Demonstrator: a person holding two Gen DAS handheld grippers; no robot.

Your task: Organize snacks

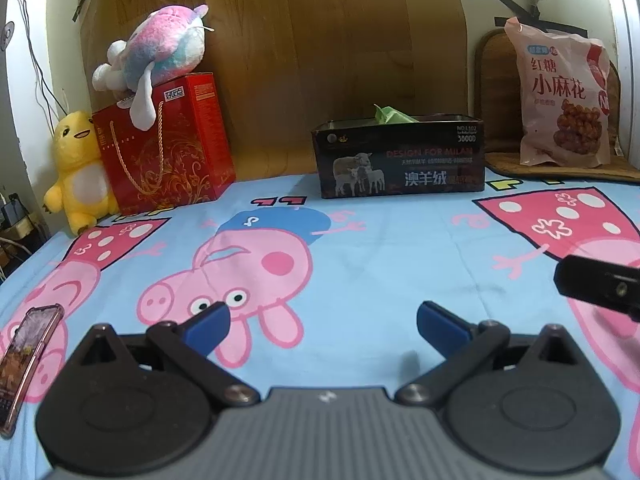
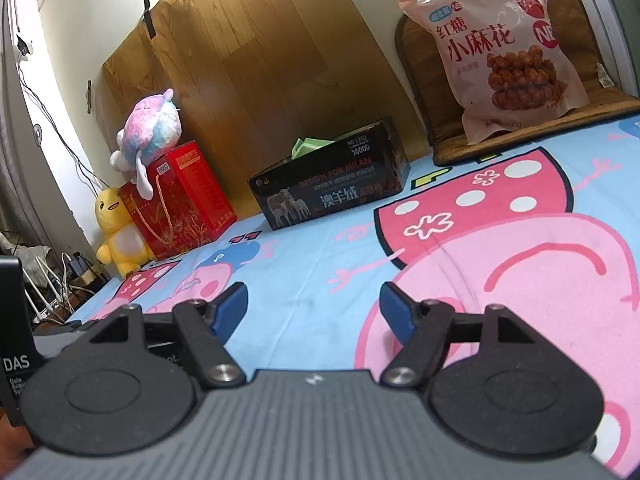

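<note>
Pink plastic snack bag w/ red Chinese lettering and a photo of brown twisted dough bites [image 1: 562, 92] [image 2: 508, 48] stands upright at the far right of the bed, on a brown woven mat [image 1: 560, 168] [image 2: 532, 128] whose rear part rises behind the bag against the wall. Left of it, well apart, an open-topped black rectangular box printed w/ sheep and "DESIGN FOR MILAN" [image 1: 400, 156] [image 2: 332, 184] sits at the far edge of the sheet; a green packet [image 1: 390, 114] [image 2: 310, 145] pokes above its rim. Further left, a red gift box w/ gold rope handle [image 1: 168, 148] [image 2: 180, 204] carries a pink-blue plush toy [image 1: 160, 52] [image 2: 150, 128] draped over its top, and a yellow plush chick [image 1: 78, 172] [image 2: 118, 232] leans right beside it. Behind all this, wood-grain board taped to the wall [image 1: 320, 40] [image 2: 260, 48]. Everything rests on a light blue bed sheet w/ pink cartoon pigs [image 1: 380, 260] [image 2: 320, 272]. Left gripper [image 1: 322, 322]: blue pads spread wide, nothing btwn them, low over the sheet. Right gripper [image 2: 312, 308]: jaws also apart, empty; part of it shows as a black block at the right edge of the left wrist view. A smartphone in a clear pinkish case [image 1: 26, 364] lies on the sheet at the near left.
</note>
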